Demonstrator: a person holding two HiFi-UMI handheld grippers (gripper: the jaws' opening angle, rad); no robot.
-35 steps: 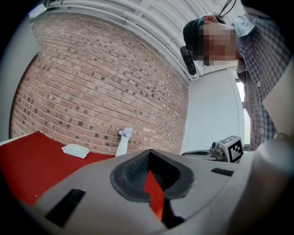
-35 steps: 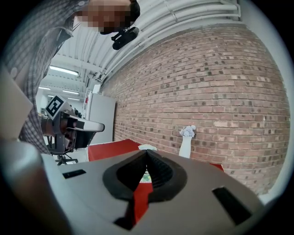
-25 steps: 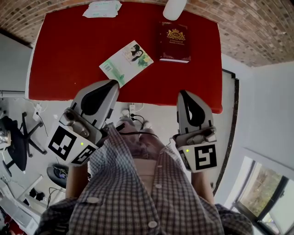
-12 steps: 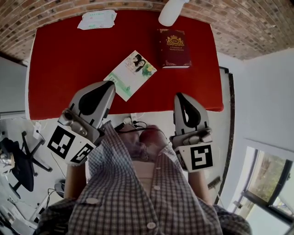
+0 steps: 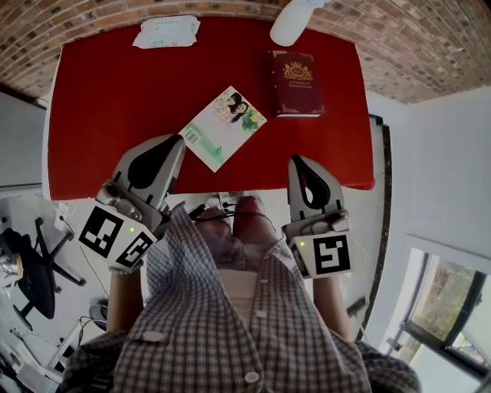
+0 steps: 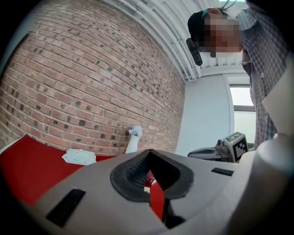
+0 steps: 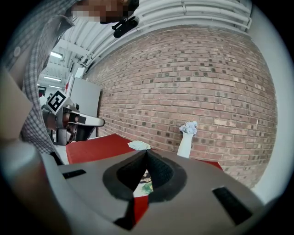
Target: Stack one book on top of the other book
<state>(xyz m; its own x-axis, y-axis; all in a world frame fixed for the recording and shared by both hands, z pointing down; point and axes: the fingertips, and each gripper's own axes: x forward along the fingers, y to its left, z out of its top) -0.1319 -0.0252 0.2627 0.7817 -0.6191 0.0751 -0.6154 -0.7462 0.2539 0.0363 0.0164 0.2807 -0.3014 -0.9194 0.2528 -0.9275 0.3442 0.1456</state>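
Observation:
Two books lie on the red table. A light green and white book lies askew near the middle, and a dark red book with a gold crest lies farther back on the right. My left gripper is shut and empty, its tip over the table's near part just left of the green book. Also shut and empty, my right gripper hovers at the front edge, below the red book. In the right gripper view the green book shows through the gap behind the closed jaws.
A white vase with pale flowers stands at the back against the brick wall, next to the red book. At the back left lies a pack of wipes. An office chair and cables sit on the floor, left of the person.
Both grippers have moved forward over the table's front edge, and the left tip is now closer to the green book. The jaws stayed shut.

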